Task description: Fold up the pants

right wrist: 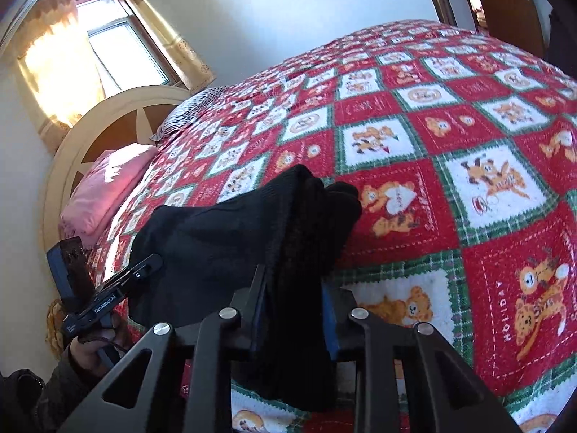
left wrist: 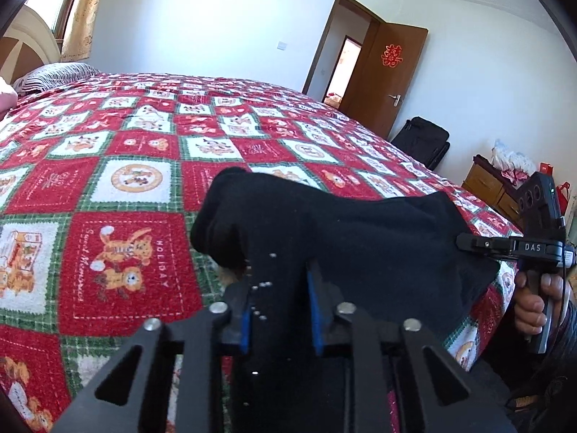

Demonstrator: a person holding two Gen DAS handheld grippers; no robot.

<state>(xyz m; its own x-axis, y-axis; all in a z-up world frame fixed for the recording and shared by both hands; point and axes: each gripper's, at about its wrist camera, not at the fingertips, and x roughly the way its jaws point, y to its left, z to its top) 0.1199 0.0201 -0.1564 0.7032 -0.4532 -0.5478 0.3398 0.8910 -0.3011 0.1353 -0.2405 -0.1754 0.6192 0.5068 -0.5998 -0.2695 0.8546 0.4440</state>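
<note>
On the red patchwork bedspread (left wrist: 126, 187), both tools, left (left wrist: 279, 306) and right (right wrist: 294, 310), clamp the black pants (left wrist: 360, 238).

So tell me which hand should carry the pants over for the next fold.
Probably the left: both grippers pinch the black pants, but the open bedspread lies on the left gripper's side; the right gripper sits by the bed's edge.

A bedroom in a home.
A bed (left wrist: 119, 137) under a red patchwork blanket (right wrist: 450, 151), pillows (right wrist: 108, 187) against a headboard (right wrist: 93, 133), a curtained window (right wrist: 108, 47), a wooden door (left wrist: 389, 72).
</note>
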